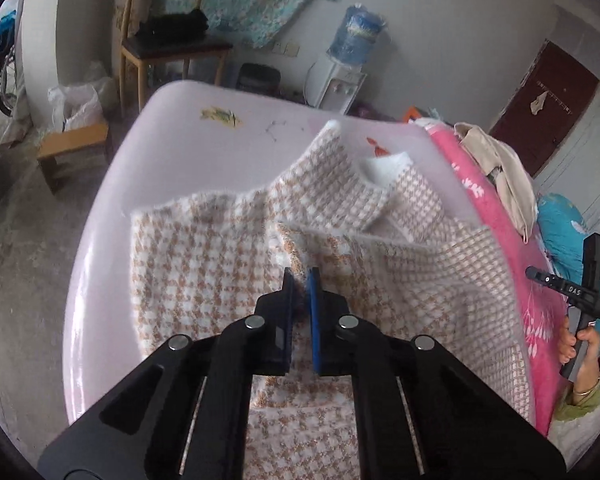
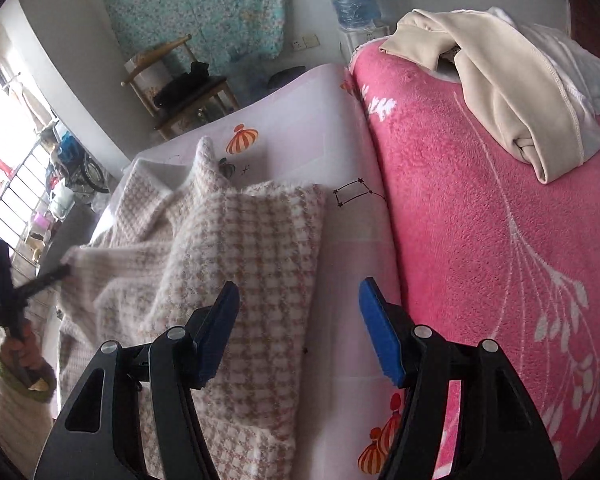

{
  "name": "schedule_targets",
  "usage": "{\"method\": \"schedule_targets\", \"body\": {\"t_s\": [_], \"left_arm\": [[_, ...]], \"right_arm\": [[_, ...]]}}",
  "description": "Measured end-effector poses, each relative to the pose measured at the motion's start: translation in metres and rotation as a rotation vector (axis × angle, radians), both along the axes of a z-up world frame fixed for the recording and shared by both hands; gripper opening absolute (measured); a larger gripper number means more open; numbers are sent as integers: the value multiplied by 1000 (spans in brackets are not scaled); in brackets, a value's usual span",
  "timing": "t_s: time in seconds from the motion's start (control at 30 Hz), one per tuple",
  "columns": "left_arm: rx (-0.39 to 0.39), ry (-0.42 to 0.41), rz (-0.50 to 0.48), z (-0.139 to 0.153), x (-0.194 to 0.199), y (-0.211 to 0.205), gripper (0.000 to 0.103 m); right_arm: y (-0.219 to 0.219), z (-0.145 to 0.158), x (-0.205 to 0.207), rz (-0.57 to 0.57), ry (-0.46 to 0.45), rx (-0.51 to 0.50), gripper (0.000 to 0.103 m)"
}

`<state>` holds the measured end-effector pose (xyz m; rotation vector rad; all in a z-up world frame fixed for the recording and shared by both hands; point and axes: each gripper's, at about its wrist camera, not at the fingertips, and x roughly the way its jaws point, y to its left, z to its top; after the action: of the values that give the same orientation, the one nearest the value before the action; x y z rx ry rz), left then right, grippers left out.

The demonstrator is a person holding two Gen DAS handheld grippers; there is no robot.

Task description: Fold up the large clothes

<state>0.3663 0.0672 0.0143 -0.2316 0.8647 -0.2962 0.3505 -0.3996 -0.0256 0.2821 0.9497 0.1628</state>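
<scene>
A checked sweater (image 1: 220, 264) is spread on a pale bed sheet (image 1: 204, 128), pinched by one gripper.

In the left wrist view, a raised fold of the sweater is clamped between the nearly closed fingers of the left gripper (image 1: 300, 280), with the rest lying ahead and below; the right gripper (image 1: 580, 304) is seen at the far right edge. In the right wrist view, the right gripper (image 2: 300, 296) is held wide apart over the sweater's edge (image 2: 260, 264) and the sheet, beside a pink blanket (image 2: 480, 240), gripping nothing.
</scene>
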Motion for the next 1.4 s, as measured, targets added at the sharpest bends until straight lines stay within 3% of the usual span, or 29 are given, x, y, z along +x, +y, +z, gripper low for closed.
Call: {"method": "schedule_targets", "body": {"t_s": [0.07, 0.2, 0.37, 0.47, 0.6, 0.73, 0.87, 1.0, 1.03, 1.1, 1.13, 1.23, 1.33, 1.4], "left_arm": [[71, -16, 34, -2, -4, 2, 6], [95, 73, 51, -37, 3, 8, 6], [139, 66, 67, -51, -1, 11, 6], [174, 57, 66, -53, 1, 6, 6], [168, 46, 71, -54, 1, 7, 12], [141, -18, 117, -38, -13, 19, 29], [112, -108, 33, -13, -25, 6, 38], [87, -25, -66, -28, -9, -26, 44], [114, 16, -70, -39, -4, -35, 45], [173, 64, -57, -59, 2, -41, 45], [178, 27, -60, -58, -1, -41, 45], [185, 33, -65, -51, -8, -40, 46], [165, -21, -109, -38, -24, -41, 57], [183, -21, -131, -40, -28, -45, 65]], "right_arm": [[7, 0, 2, 18, -8, -28, 57], [23, -4, 11, 44, -7, -74, 40], [59, 6, 14, 146, -79, -136, 27], [87, -2, 21, 229, -85, -196, 26], [100, -40, 40, 256, -3, -280, 26], [104, -21, 31, 246, -11, -278, 26], [117, -1, 18, 318, -80, -219, 26], [147, -18, 25, 417, -51, -223, 26], [154, -31, 30, 431, -12, -254, 26], [163, -37, 28, 446, -45, -299, 26], [164, -35, 28, 452, -40, -321, 26], [164, -23, 20, 440, -21, -329, 26], [164, -18, 3, 485, -63, -337, 26], [163, -31, -1, 486, -43, -379, 27]]}}
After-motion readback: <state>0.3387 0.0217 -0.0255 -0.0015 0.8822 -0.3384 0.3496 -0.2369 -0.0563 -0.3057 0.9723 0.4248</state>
